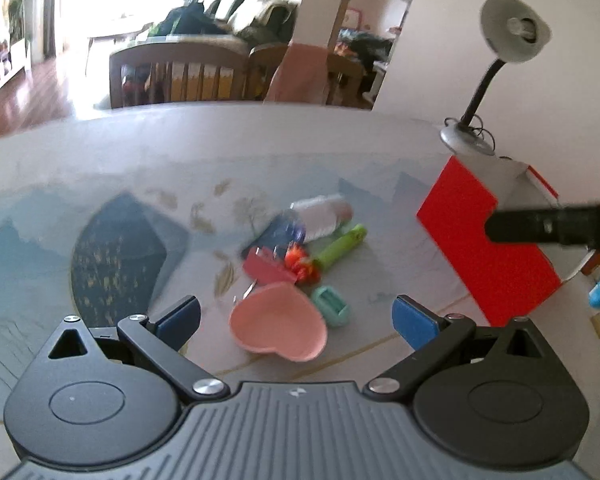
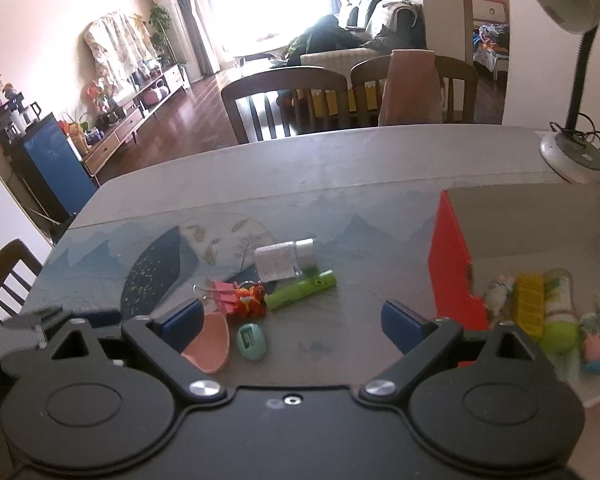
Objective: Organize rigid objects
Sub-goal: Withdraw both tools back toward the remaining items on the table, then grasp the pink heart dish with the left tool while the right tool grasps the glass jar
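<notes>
Left gripper [image 1: 296, 316] and right gripper [image 2: 292, 320], both spread wide, grasping nothing, above patterned table [image 1: 60, 216]. Pink heart dish [image 1: 278, 328] nearest; beyond the dish: teal case [image 1: 331, 305], pink clip [image 1: 266, 266], green tube [image 1: 340, 246], white bottle [image 1: 322, 218]; right of the dish: red-walled box [image 1: 486, 240]

Pink heart dish [image 1: 278, 326], teal case [image 1: 331, 305], green tube [image 1: 340, 247], bottle [image 1: 322, 218] clustered beside red box [image 1: 472, 240].
</notes>
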`<state>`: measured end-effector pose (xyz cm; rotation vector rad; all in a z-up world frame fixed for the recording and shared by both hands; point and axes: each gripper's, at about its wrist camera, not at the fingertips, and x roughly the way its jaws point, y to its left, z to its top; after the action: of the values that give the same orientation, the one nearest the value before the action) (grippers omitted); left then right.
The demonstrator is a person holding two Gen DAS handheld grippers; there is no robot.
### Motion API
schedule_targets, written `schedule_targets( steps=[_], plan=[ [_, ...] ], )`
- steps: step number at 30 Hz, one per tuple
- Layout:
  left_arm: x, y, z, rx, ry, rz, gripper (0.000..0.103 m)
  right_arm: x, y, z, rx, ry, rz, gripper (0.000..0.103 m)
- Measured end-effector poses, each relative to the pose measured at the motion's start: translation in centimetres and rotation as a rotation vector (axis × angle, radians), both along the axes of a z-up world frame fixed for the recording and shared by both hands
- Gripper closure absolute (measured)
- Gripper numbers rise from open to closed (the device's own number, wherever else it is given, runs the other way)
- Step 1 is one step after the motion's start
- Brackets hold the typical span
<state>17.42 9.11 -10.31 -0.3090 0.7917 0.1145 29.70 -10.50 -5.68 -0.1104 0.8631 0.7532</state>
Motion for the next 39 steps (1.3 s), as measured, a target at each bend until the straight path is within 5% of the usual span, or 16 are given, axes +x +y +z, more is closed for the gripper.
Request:
schedule_targets(
  steps=[16,20,39],
  plan=[
    [1.6,-0.8,-5.6,0.081,0.040,-0.060,0.000,4.1,7.5,-3.4,-0.109,-0.002,0.084,0.008],
    [2.4,-0.3,-6.6,0.048,0.058,-0.035,0.000,5.1,9.2,-4.7,-0.140,0.004,0.090,0.009],
    [3.0,-0.2,-7.6,0.075,0.021,-0.033,0.005,7.2,12.3,-9.4,-0.259,0.007,0.113,0.023]
  ],
)
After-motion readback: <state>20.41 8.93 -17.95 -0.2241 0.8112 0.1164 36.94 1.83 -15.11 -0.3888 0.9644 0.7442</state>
